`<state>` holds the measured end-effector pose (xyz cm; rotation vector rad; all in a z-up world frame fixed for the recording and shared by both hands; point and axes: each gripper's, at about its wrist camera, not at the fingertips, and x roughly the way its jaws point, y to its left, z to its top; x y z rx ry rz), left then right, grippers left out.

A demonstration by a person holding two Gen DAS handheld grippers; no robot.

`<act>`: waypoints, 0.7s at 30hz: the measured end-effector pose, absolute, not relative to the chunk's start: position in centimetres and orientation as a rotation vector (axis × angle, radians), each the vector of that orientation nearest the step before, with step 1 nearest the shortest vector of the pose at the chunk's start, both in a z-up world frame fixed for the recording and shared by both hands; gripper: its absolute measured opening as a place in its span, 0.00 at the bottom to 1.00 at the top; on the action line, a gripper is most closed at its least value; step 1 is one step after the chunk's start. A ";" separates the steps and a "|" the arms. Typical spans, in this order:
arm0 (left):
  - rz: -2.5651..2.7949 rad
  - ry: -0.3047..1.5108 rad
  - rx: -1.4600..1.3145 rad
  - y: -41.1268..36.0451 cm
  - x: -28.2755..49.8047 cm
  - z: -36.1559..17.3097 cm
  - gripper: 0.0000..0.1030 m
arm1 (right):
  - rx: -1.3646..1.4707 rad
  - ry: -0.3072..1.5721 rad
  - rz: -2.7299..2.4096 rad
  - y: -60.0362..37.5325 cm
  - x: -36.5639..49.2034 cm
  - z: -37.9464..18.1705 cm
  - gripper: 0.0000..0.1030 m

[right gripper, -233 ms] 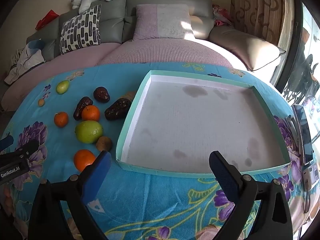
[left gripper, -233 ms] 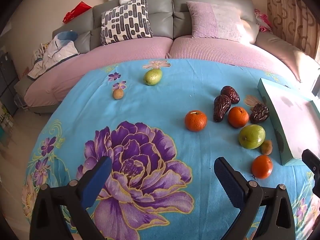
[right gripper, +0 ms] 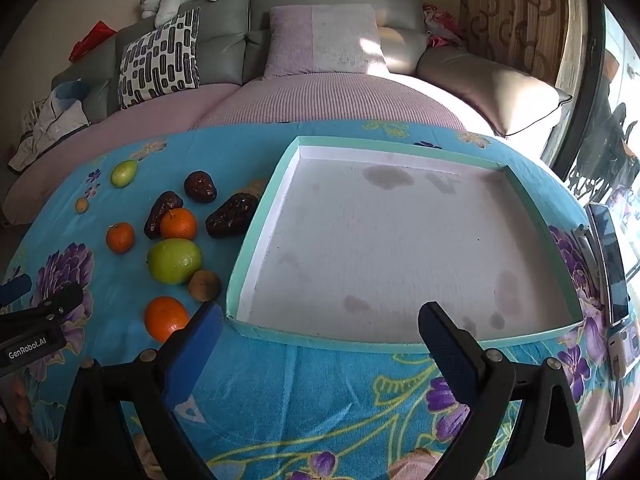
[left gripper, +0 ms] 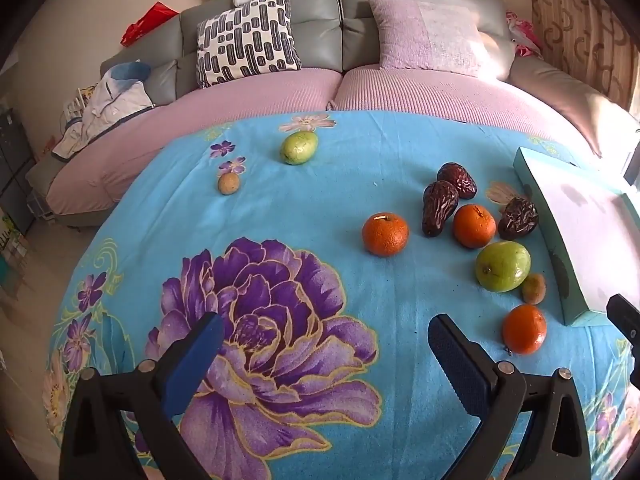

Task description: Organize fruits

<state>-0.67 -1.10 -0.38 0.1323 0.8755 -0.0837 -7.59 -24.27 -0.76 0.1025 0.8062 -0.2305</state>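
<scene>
Loose fruit lies on a blue flowered cloth: three oranges (left gripper: 385, 233), a large green fruit (left gripper: 503, 266), a second green one (left gripper: 299, 147) far back, several dark wrinkled dates (left gripper: 439, 207) and two small brown fruits (left gripper: 534, 288). A shallow teal tray (right gripper: 256, 236) with a white floor holds nothing. My left gripper (left gripper: 324, 346) hangs open above the purple flower print, left of the fruit cluster. My right gripper (right gripper: 320, 340) is open over the tray's near rim, with the nearest orange (right gripper: 165, 317) beside its left finger.
A grey sofa with cushions (left gripper: 245, 38) curves behind the table. A phone (right gripper: 608, 264) and small items lie at the table's right edge. The left gripper body (right gripper: 32, 336) shows at the left of the right wrist view.
</scene>
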 end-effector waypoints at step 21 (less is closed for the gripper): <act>-0.075 0.897 0.117 -0.7 -0.6 -0.6 1.00 | 0.103 0.825 -0.229 -24.3 -7.4 -1.2 0.96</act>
